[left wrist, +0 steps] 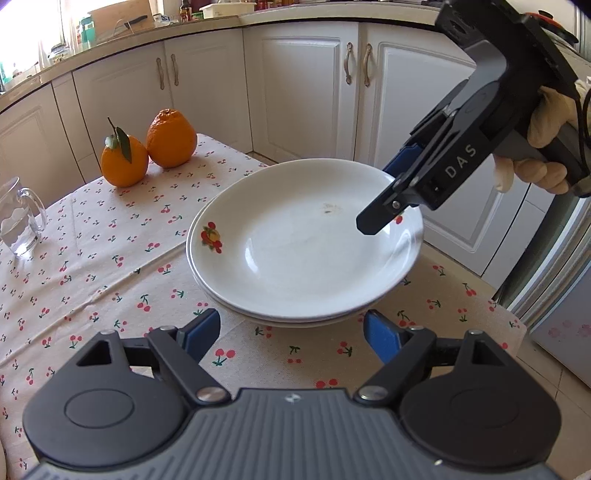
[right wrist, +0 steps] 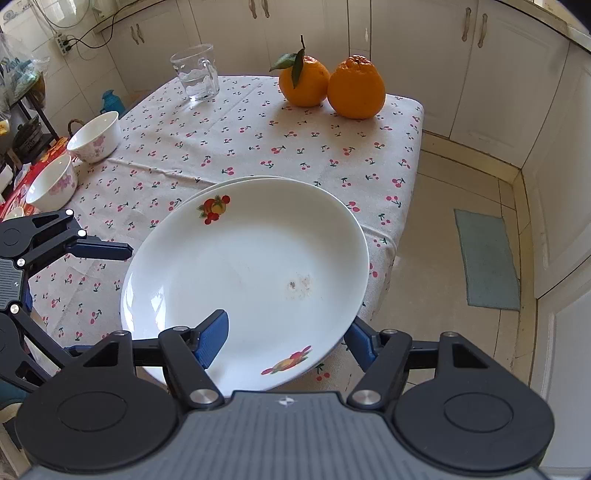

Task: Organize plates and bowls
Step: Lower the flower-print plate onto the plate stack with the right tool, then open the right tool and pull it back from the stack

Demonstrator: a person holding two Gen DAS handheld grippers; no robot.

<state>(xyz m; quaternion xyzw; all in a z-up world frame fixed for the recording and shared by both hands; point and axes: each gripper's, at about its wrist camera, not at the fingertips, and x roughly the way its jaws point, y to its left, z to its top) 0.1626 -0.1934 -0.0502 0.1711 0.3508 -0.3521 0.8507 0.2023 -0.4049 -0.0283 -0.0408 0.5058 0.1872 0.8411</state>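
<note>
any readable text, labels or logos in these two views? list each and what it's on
"DAS": white letters on the black body of the right gripper, left wrist view.
Bottle labels on the counter: too small and blurred to read.
Red packaging at the table's left edge, right wrist view: print not legible.
Plates, bowls, glass mug: pictures only, no text.

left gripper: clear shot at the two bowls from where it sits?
Probably yes. In the right wrist view the left gripper has open, empty jaws beside the plate stack, and the two bowls stand on its side with only bare tablecloth between. It would have to turn off the plates first.
</note>
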